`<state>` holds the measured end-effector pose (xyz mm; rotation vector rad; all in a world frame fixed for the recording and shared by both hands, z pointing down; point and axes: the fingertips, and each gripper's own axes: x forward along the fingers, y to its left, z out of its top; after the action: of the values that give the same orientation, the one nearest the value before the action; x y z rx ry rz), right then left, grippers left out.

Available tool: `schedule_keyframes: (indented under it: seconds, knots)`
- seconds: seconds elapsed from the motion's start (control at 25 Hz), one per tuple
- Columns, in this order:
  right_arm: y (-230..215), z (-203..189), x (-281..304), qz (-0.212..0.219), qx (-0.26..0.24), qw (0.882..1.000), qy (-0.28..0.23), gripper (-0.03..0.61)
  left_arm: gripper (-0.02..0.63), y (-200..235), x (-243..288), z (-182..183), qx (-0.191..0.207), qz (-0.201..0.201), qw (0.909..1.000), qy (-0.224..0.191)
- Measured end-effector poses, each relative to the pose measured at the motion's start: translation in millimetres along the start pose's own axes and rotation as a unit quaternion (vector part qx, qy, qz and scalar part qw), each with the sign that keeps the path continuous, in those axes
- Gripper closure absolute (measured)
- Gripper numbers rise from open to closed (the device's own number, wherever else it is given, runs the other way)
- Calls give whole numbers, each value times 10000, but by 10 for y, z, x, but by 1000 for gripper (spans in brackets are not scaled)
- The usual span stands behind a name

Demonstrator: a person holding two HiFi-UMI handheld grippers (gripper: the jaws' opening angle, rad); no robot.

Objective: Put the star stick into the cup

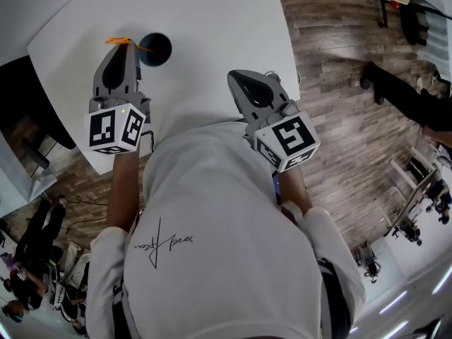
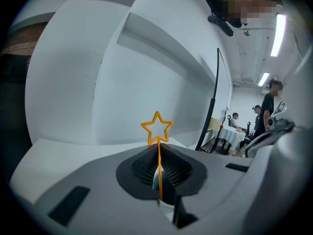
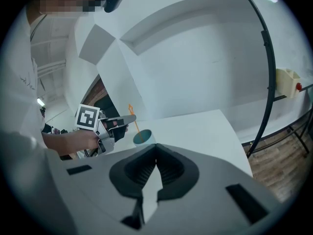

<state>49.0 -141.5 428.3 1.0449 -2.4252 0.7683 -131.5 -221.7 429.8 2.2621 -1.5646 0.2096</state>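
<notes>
The left gripper is clenched on the orange star stick, held over the teal cup on the white table. The right gripper is closed and empty.

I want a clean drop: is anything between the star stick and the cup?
Nothing visible does. The left gripper pinches the stick right at the cup, with the stick's lower end at the cup's mouth.
</notes>
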Motion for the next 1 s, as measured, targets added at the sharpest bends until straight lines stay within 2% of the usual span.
schedule_keyframes:
  seconds: [0.44,1.0]
  knots:
    - [24,21,-26,20,-35,10000,-53,569,594,-48,-1,-16,87,4,10000,34]
    - [92,42,-91,-8,-92,9998,-171,569,592,-53,-63,-138,-144,-79,9997,157]
